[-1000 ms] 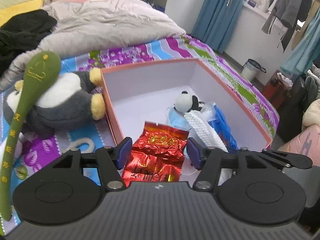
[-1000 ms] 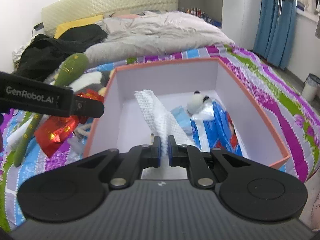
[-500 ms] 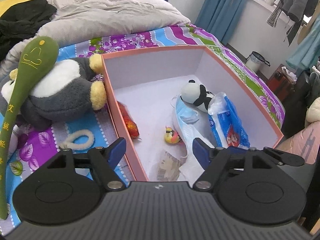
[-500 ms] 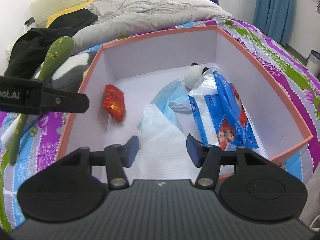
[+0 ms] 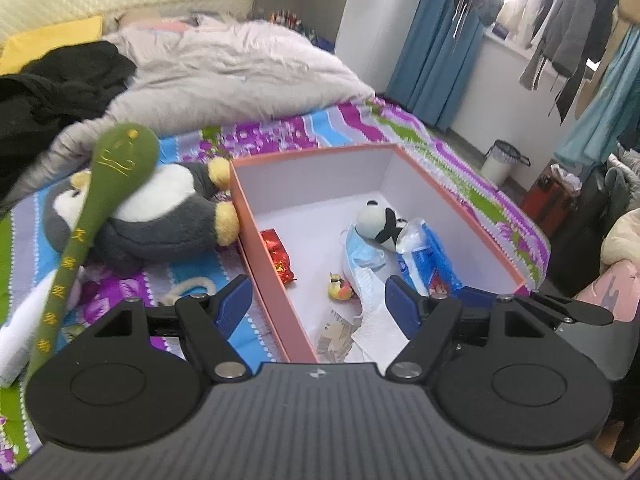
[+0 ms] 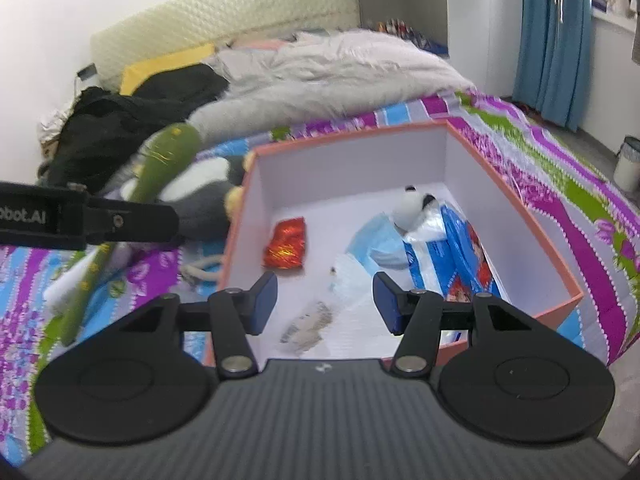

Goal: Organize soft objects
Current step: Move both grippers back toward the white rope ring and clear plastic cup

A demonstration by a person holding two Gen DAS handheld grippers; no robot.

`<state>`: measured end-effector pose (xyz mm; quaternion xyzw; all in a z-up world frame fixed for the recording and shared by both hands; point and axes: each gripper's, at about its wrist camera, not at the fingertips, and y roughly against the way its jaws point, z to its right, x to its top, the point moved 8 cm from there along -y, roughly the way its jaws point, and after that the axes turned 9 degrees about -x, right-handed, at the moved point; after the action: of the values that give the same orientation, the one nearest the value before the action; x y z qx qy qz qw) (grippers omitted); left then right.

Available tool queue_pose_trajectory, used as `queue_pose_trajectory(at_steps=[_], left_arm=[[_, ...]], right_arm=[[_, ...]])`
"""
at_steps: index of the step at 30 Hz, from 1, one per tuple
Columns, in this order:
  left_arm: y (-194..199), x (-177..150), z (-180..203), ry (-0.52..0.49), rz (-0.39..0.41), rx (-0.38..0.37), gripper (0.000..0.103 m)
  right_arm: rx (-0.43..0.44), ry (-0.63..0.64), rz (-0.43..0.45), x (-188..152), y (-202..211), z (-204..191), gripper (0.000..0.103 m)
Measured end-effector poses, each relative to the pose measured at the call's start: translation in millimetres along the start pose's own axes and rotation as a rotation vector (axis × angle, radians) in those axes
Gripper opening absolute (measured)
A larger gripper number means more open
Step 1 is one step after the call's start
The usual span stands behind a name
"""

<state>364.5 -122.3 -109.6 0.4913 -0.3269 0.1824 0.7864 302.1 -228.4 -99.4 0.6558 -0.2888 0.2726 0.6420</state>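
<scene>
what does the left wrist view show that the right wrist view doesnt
Only the left wrist view: hanging clothes, a small yellow toy in the box, and the open left gripper head-on. Only the right wrist view: the headboard against the wall, and the open right gripper. Both: the box, red packet, panda, blue pack, penguin plush and green plush.

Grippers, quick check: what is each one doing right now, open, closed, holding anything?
Left gripper: jaws open, holding nothing.
Right gripper: jaws open, holding nothing.
</scene>
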Motion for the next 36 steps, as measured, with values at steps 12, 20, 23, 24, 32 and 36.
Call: queue_pose_trajectory(at_steps=[12, 20, 23, 24, 32, 36], left_arm=[[94.0, -23.5, -0.4, -0.011, 0.106, 0.032, 0.077], [142.0, -44.7, -9.9, 0.005, 0.158, 0.067, 0.077], [155.8, -54.8, -16.2, 0.021, 0.169, 0.077, 0.077], [160.2, -58.7, -18.3, 0.028, 0.172, 0.080, 0.077], [188.5, -85.7, -30.9, 0.057, 0.178, 0.103, 0.077], [193.2, -102.0, -34.4, 0.069, 0.166, 0.109, 0.078]], right_arm=[[0.054, 0.028, 0.100, -1.0, 69.4, -33.2, 0.056], [0.088, 0.035, 0.140, -8.6, 98.2, -50.1, 0.056], [0.099, 0.039, 0.147, -13.8, 107.0, -57.3, 0.056], [0.103, 0.042, 0.147, -15.9, 109.3, -60.0, 0.056], [0.127, 0.078, 0.147, -36.0, 122.9, -83.8, 0.056], [0.134, 0.095, 0.135, -48.6, 126.9, -92.4, 0.056]])
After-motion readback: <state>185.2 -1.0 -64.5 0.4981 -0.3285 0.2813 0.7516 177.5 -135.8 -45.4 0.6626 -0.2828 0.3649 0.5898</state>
